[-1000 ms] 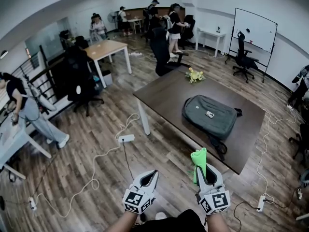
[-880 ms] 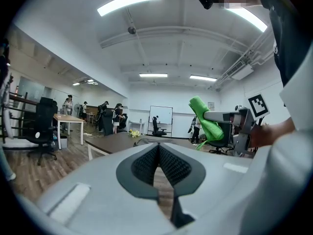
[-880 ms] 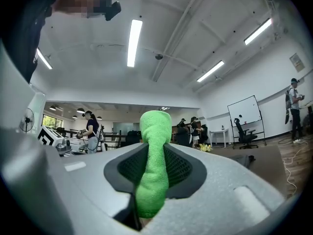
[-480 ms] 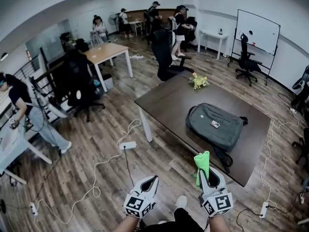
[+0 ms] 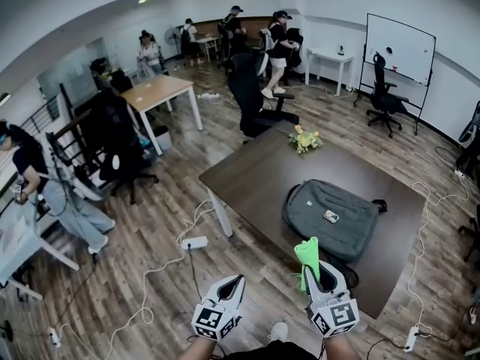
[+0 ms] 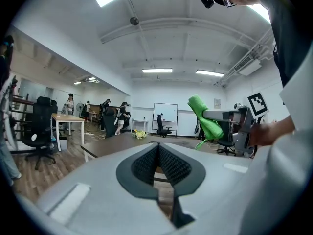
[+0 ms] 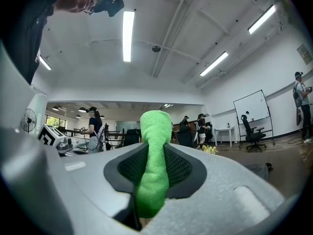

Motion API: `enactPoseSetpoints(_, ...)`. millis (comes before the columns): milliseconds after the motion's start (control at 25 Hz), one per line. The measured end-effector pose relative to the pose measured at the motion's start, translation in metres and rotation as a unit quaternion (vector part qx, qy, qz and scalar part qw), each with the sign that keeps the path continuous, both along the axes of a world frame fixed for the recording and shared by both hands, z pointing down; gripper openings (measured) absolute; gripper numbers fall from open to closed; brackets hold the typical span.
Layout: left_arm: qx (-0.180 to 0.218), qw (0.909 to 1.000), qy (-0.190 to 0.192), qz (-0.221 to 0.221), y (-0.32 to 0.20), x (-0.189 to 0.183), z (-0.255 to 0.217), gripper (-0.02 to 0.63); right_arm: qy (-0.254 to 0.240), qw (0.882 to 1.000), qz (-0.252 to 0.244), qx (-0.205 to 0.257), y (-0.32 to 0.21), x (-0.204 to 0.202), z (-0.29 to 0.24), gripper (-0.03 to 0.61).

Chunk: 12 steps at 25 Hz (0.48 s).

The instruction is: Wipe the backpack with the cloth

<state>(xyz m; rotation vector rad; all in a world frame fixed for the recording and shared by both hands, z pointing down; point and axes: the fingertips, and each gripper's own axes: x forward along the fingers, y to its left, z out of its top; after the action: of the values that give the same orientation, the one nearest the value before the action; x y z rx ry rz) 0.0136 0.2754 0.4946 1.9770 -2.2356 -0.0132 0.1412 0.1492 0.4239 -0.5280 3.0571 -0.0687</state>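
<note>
**Jaws pinch green cloth (image 7: 153, 163) short of backpack (image 5: 331, 217) on worktop (image 5: 251, 177)**

The jaws of the right gripper (image 5: 320, 270) are clamped on a rolled green cloth, which stands up out of them. The jaws of the left gripper (image 5: 233, 283), level with it and a little apart, are pressed together with nothing between them. A person holds both low above the wood floor (image 5: 150, 223), at the near edge of a dark worktop.

Just past the cloth, a grey-green backpack lies flat on the worktop with a small label (image 5: 329, 216) on its upper face. Black straps (image 5: 342, 274) trail at the near edge below it. The cloth is not touching the backpack.

At the worktop's far corner sits a small bunch of yellow flowers (image 5: 304, 138). On the floor to the left of the worktop lies a white power strip (image 5: 194, 242), its cable looping away across the boards.

Farther off stand a black office chair (image 5: 246, 90), a light wood table (image 5: 159, 91) and a whiteboard (image 5: 399, 46) on a stand by the right wall. Several people stand at the back of the room, and another person (image 5: 46, 187) is at the left edge.
</note>
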Motion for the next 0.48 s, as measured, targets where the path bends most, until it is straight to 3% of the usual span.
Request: enactPoseSetpoints(480, -0.005, 1.0000, -0.005, 0.001, -0.101, -0.023, -0.002, 0.020, 0.003, 1.000, -0.001, -0.008, -0.097, -0.019, 0.005, 0.094)
